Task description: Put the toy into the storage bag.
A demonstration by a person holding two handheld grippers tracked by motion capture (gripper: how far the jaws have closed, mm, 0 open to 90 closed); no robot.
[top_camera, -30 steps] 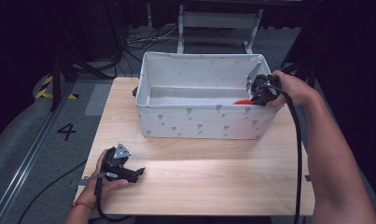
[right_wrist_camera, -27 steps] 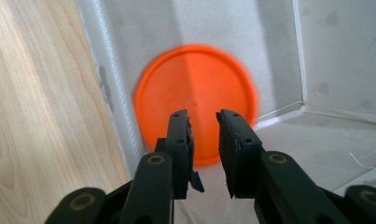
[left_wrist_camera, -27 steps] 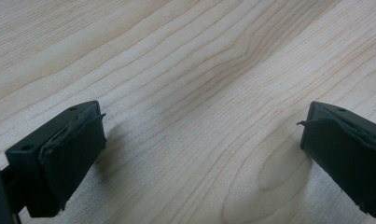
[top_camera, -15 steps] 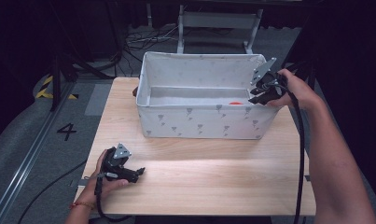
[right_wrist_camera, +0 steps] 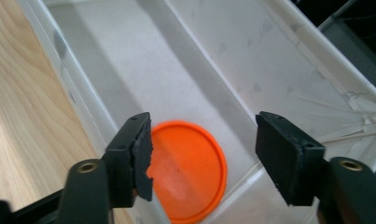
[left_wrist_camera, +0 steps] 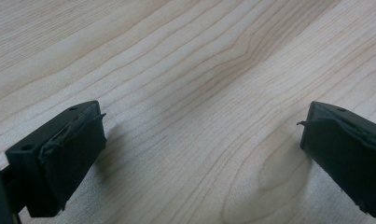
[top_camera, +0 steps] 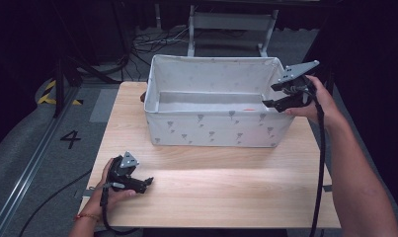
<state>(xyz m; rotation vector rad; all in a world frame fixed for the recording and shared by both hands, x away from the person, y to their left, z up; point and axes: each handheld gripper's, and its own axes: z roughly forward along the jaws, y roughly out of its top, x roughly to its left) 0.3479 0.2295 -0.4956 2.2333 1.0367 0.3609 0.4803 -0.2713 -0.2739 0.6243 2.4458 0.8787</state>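
One wooden table (top_camera: 211, 192) is taking up most of the high view, its pale grain running left to right, with dark floor lying off every edge. Most of its near half is lying bare, giving wide room between the near edge and the bin. Sitting on the far half is a white fabric bin (top_camera: 216, 129) with small grey marks printed on its walls; its far wall is reaching close to the table's far edge, and narrow strips of wood are showing at its left and right ends.

Lying flat on the bin's floor at the right end is an orange disc (right_wrist_camera: 188, 170), round, smooth and plain, with a slightly raised rim. In the right gripper view it is sitting tight in the corner, close against the near wall and the right end wall, while the rest of the bin floor is stretching away white and bare to the left. From above only a sliver of orange (top_camera: 248, 109) is peeking over the near wall.

Hovering over the bin's right rim is the right gripper (top_camera: 273, 105), its jaws having just been opening; they are standing apart with nothing between the pads, the disc lying below them. Resting near the table's near left corner is the left gripper (top_camera: 146, 184), its jaws spread wide over bare wood and holding nothing
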